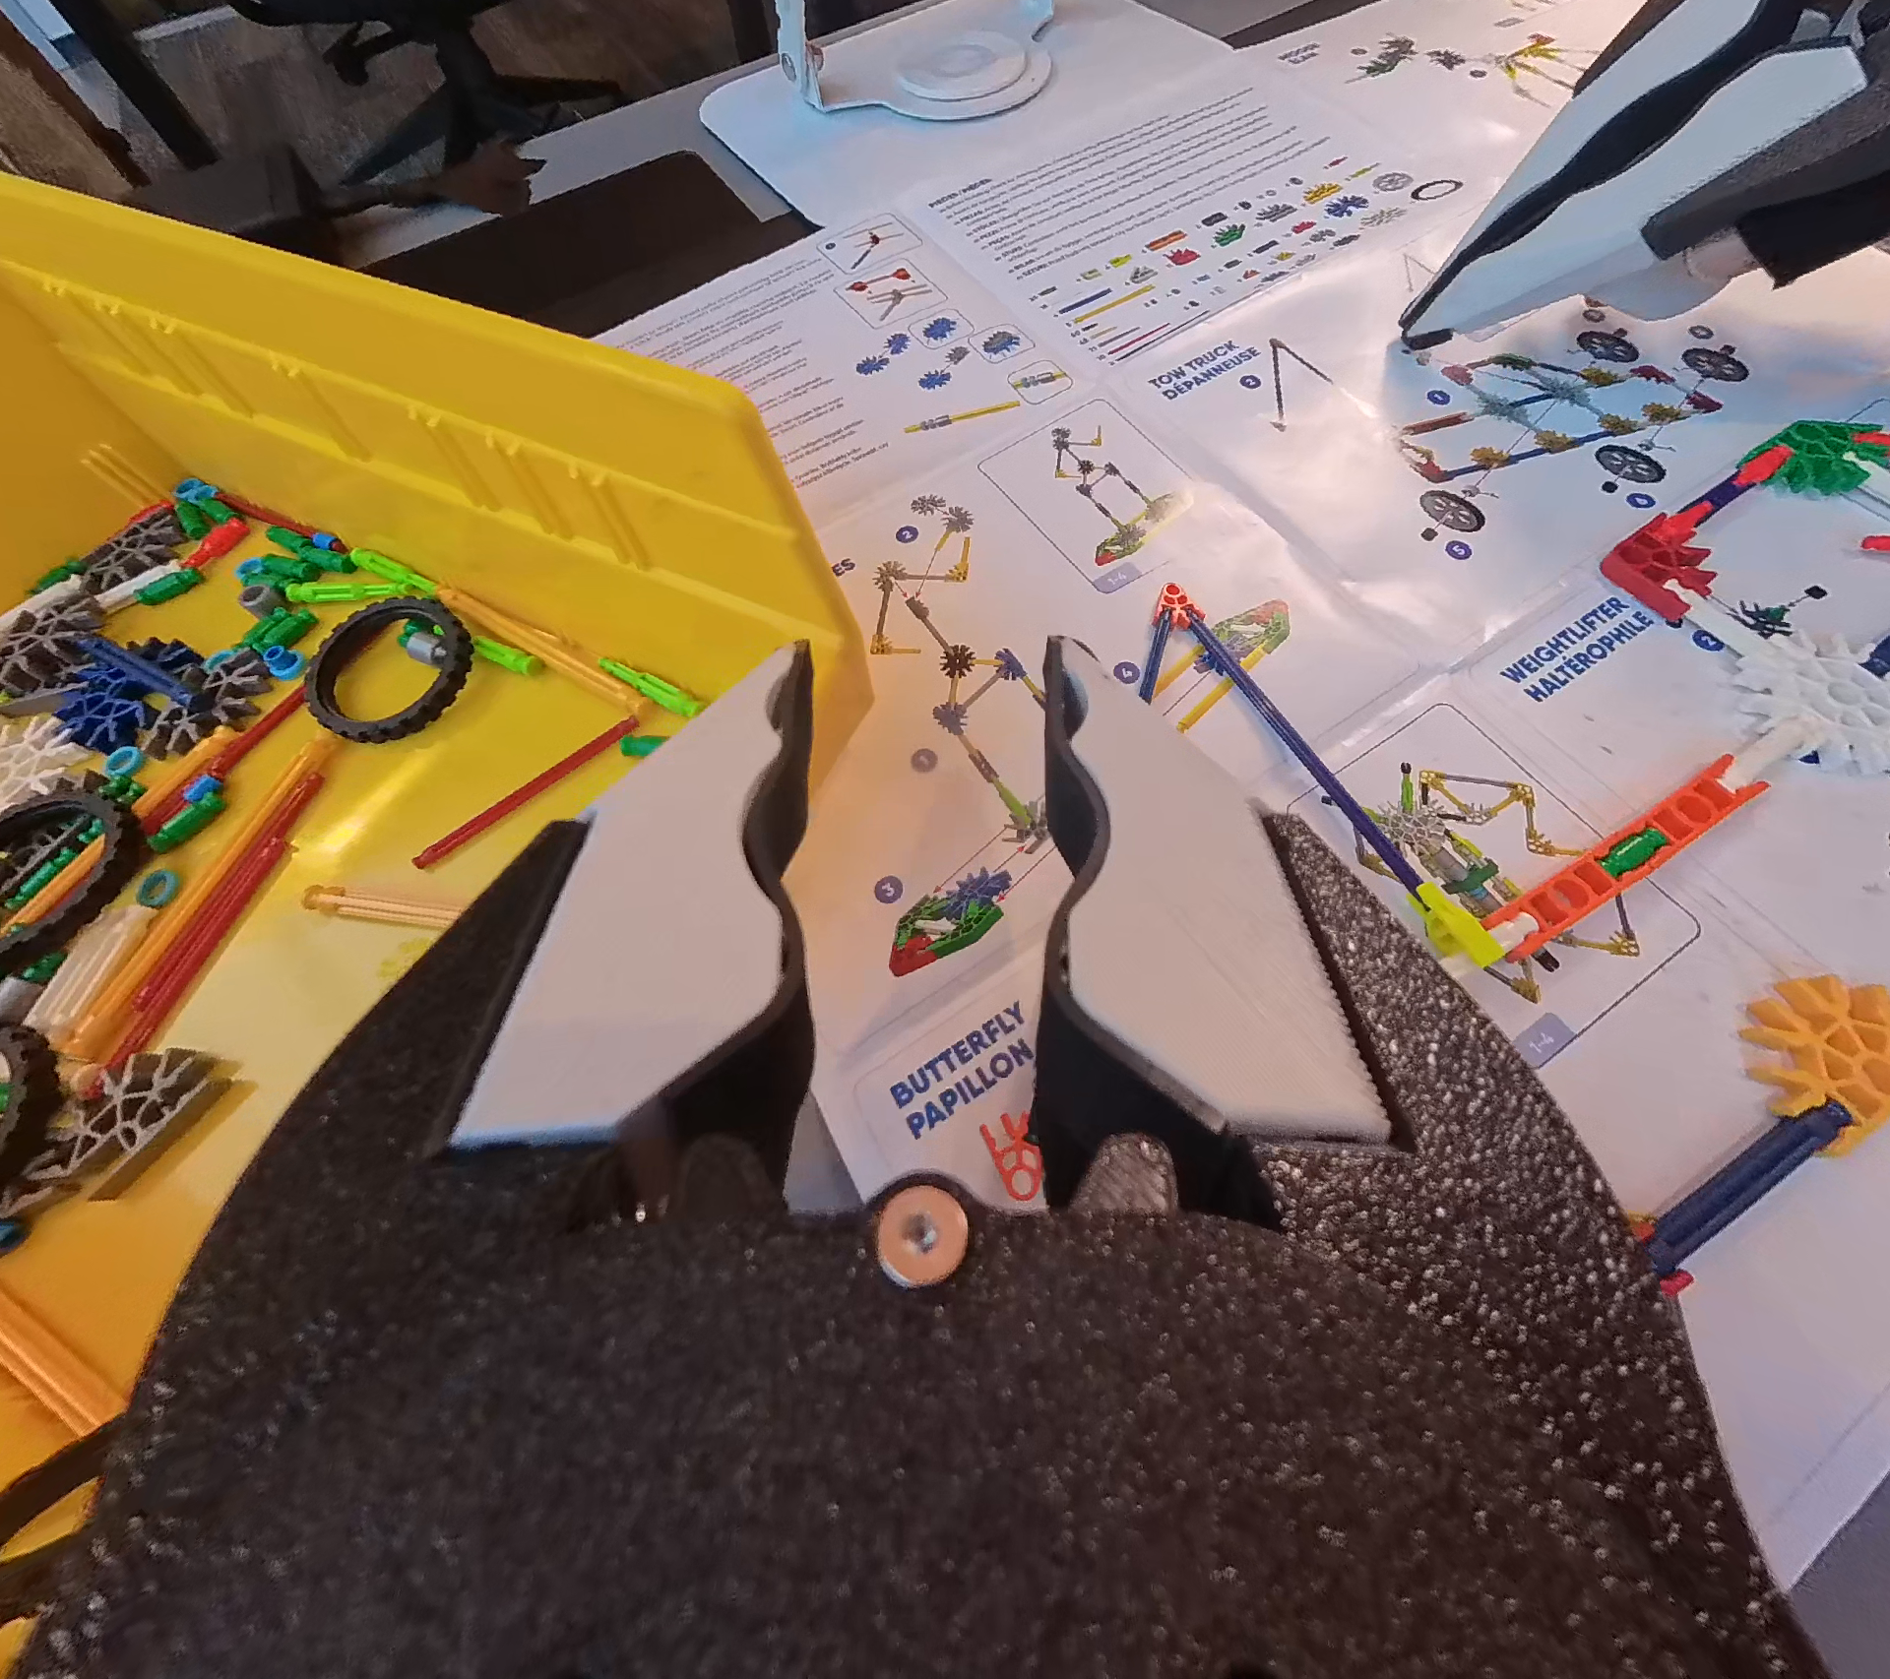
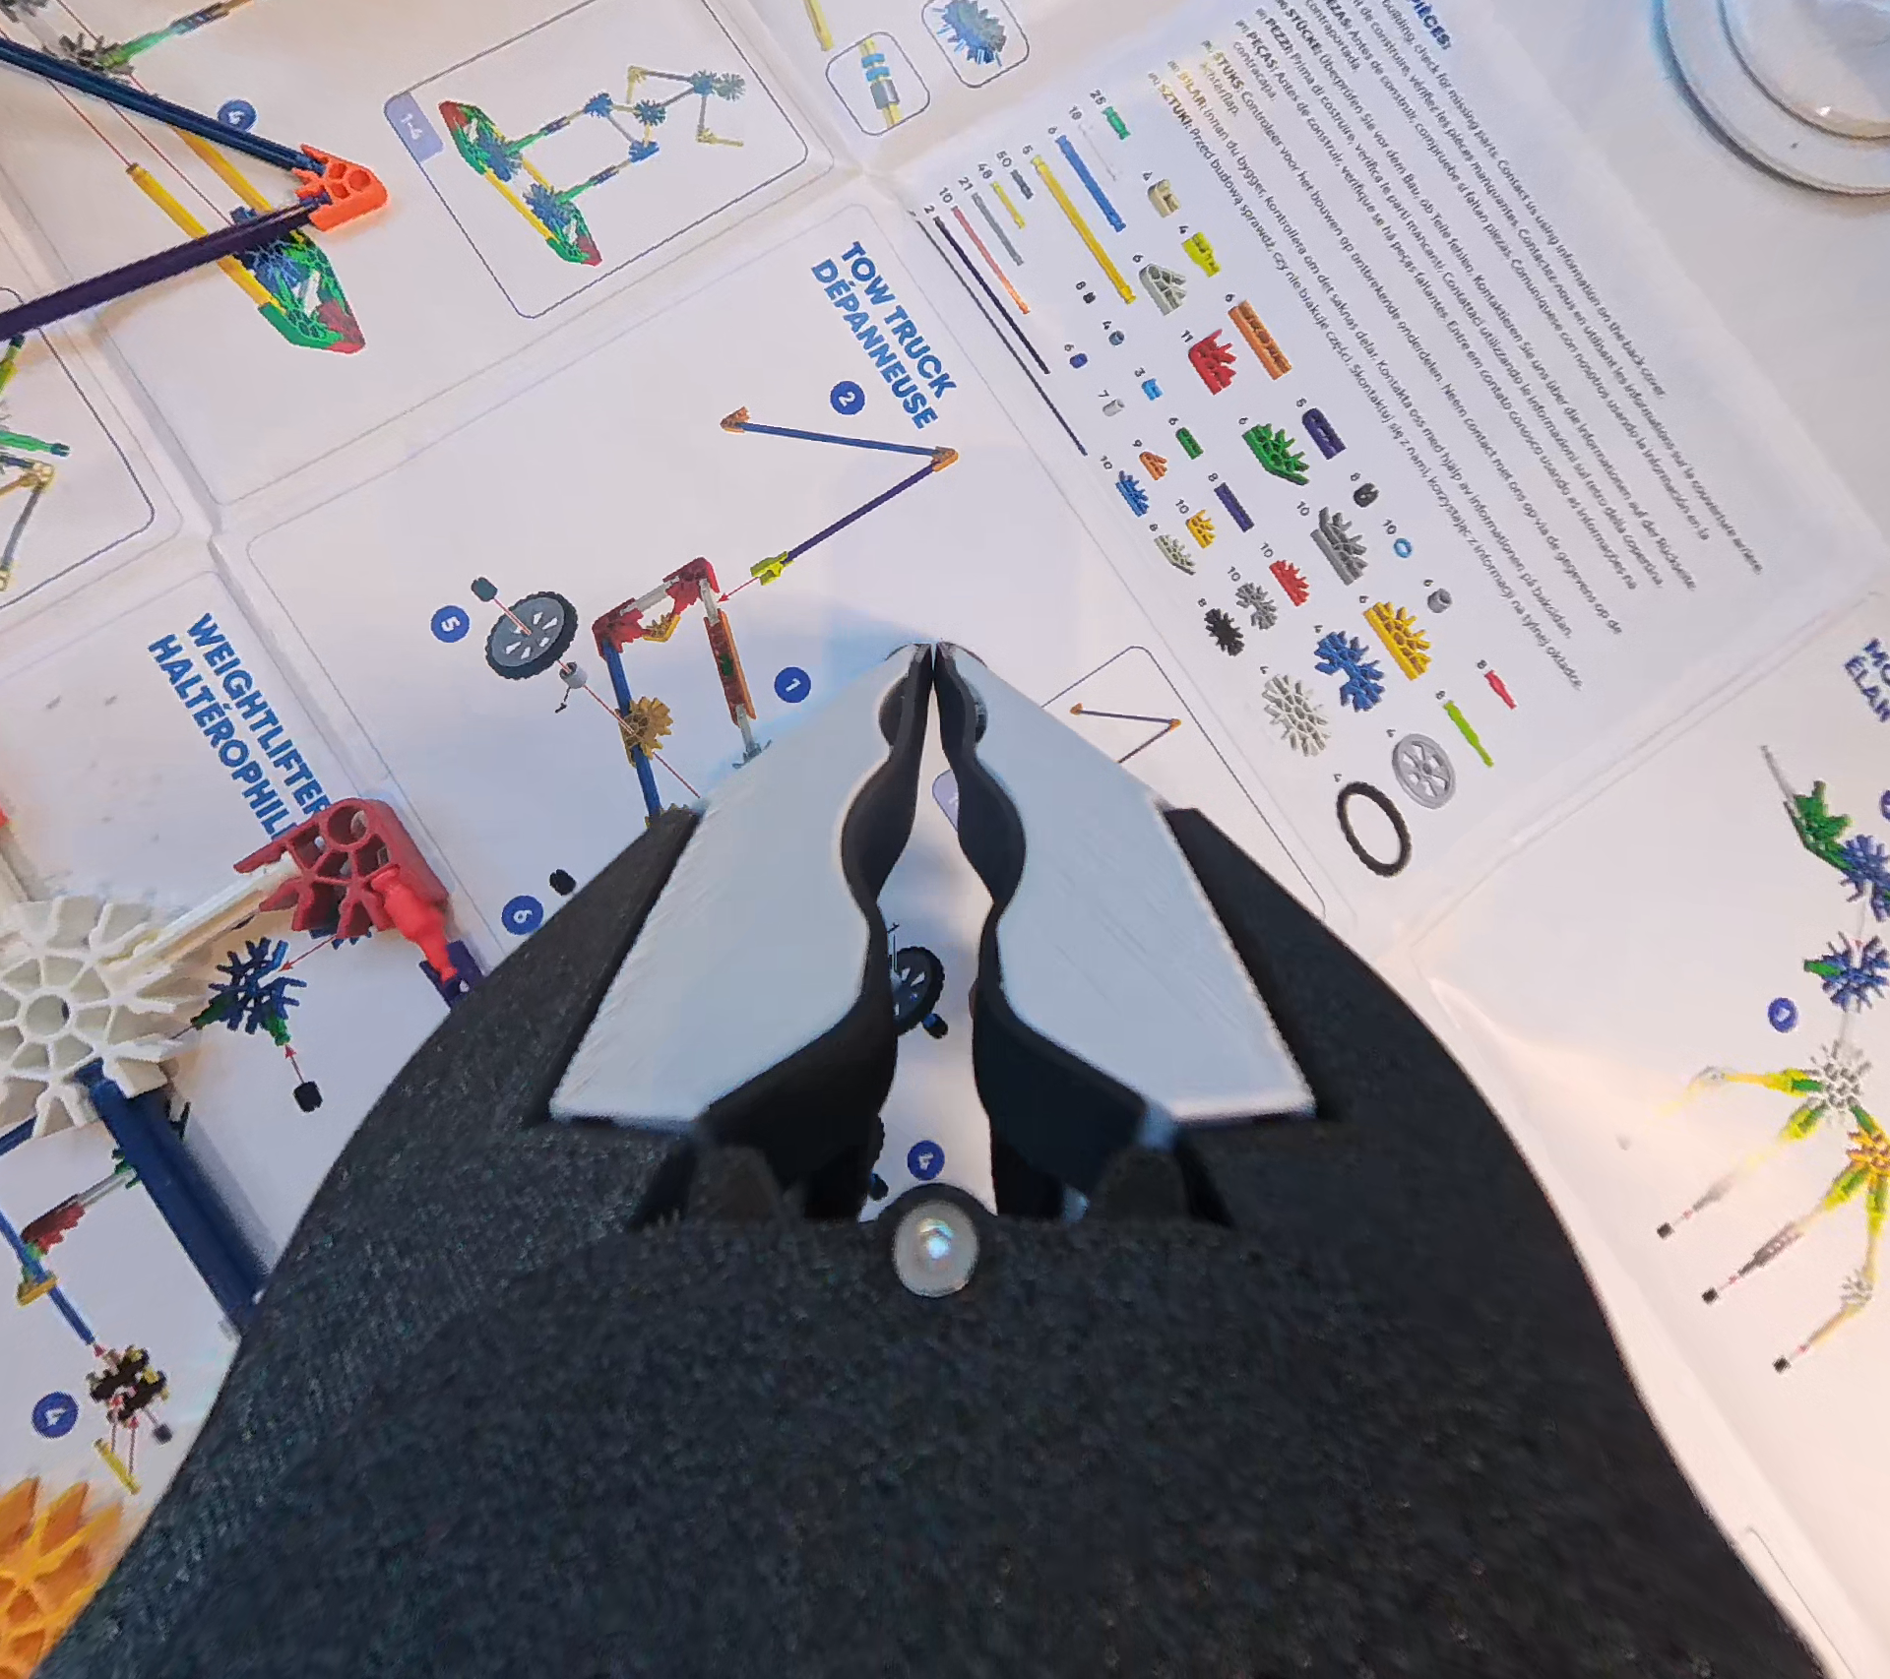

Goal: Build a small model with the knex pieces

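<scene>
- My left claw is spread wide with nothing between its fingers. It hangs over the instruction sheet, just past the corner of the yellow bin, so I judge it is free to go either way, to the bin or to the parts on the paper.
- My right claw is pressed together at the tips, and I see nothing pinched there. The tips sit low over a drawing on the sheet, like a pointer; whether they touch the paper I cannot tell.
- The bin lies to my left and holds loose pieces: rods, small connectors and black tyres. Its high wall keeps them from rolling out.
- A half-built frame lies on the sheet, well to the right of my left claw: a red corner, a white snowflake wheel and an orange strip.
- Two blue rods meet in an orange tip, flat on the paper near my left claw's right finger.
- A yellow snowflake on a blue rod sits at the sheet's near right edge.
- A white lamp base stands on the sheet's far edge, perhaps pinning it flat.
</scene>
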The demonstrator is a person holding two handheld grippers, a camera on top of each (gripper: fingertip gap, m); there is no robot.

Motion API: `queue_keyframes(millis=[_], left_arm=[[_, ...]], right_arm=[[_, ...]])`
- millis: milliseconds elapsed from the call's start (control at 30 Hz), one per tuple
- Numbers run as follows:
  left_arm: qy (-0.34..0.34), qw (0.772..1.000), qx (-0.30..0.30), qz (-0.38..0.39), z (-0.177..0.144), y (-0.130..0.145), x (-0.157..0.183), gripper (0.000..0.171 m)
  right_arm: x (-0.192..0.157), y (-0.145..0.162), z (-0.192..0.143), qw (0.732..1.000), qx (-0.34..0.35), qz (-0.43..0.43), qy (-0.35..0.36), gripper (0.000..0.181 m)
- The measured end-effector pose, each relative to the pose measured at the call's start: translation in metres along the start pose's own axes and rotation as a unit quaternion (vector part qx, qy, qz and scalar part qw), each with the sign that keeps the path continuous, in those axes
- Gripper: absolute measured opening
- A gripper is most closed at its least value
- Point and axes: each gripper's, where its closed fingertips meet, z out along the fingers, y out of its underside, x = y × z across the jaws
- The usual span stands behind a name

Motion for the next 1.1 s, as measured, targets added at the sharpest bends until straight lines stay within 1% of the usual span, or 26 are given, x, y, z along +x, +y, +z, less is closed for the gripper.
queue_keyframes(millis=[467, 567, 633, 767, 867, 1000, 1100], left_arm=[[0.013, 1.000, -0.007, 0.013, 0.000, 0.001, 0.011, 0.043], [0.020, 1.000, -0.008, 0.013, 0.000, 0.000, 0.016, 0.043], [0.021, 1.000, -0.007, 0.019, 0.000, -0.001, 0.019, 0.043], [0.023, 0.999, -0.007, 0.031, 0.000, 0.000, 0.025, 0.043], [0.028, 0.999, -0.009, 0.039, 0.000, 0.001, 0.031, 0.043], [0.034, 0.998, -0.009, 0.044, 0.000, 0.001, 0.036, 0.043], [0.034, 0.998, -0.010, 0.047, 0.001, 0.001, 0.036, 0.043]], right_arm=[[0.000, 0.001, 0.001, 1.000, 0.009, 0.001, 0.008, 0.000], [0.000, -0.002, -0.003, 0.999, 0.030, -0.009, 0.018, 0.001], [-0.001, -0.009, -0.012, 0.998, 0.057, -0.011, 0.022, 0.001], [-0.001, -0.023, -0.044, 0.991, 0.129, -0.013, 0.044, 0.002], [-0.002, -0.028, -0.070, 0.982, 0.178, 0.012, 0.061, 0.005], [-0.005, -0.023, -0.094, 0.968, 0.229, 0.067, 0.082, 0.016], [-0.009, -0.013, -0.104, 0.959, 0.253, 0.094, 0.090, 0.018]])
